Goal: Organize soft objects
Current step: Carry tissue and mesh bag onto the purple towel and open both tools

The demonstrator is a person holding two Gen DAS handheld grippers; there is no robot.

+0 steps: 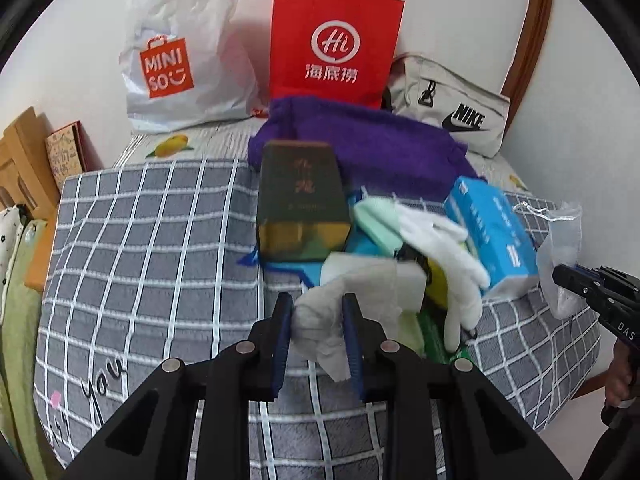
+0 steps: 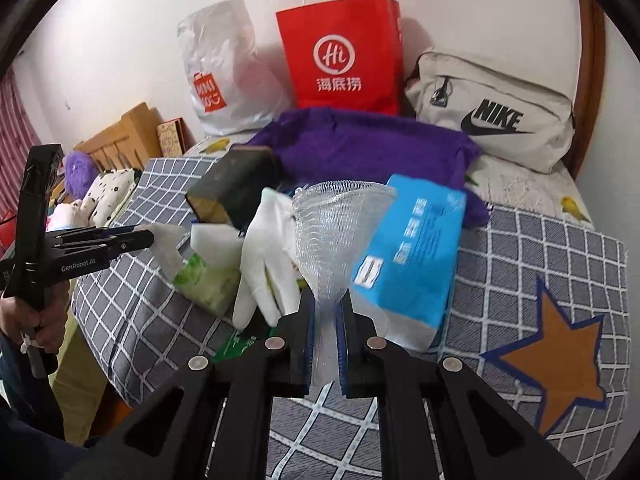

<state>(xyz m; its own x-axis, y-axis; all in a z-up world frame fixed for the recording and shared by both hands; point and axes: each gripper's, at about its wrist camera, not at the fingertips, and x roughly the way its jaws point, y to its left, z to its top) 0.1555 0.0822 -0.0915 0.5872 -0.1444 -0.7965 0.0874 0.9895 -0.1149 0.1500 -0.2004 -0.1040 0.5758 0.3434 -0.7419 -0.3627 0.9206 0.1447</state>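
My left gripper [image 1: 318, 308] is shut on a crumpled white tissue [image 1: 320, 320] above the grey checked quilt [image 1: 152, 248]; it also shows in the right wrist view [image 2: 150, 240] at the left, with the tissue [image 2: 166, 244] in its tip. My right gripper [image 2: 326, 312] is shut on a clear foam net sleeve [image 2: 332, 228], which fans out upward; it shows in the left wrist view [image 1: 560, 276] at the right edge. Between them lies a pile: a white glove [image 2: 264, 256], a white sponge block [image 1: 372, 280], a blue tissue pack [image 2: 416, 256], a dark box [image 1: 300, 204] and a purple towel [image 2: 372, 144].
Against the back wall stand a white Miniso plastic bag [image 1: 176, 64], a red paper bag [image 1: 332, 48] and a beige Nike bag [image 2: 496, 108]. A wooden headboard [image 2: 120, 136] and plush toys [image 2: 76, 172] are at the left. An orange star patch [image 2: 560, 360] marks the quilt at the right.
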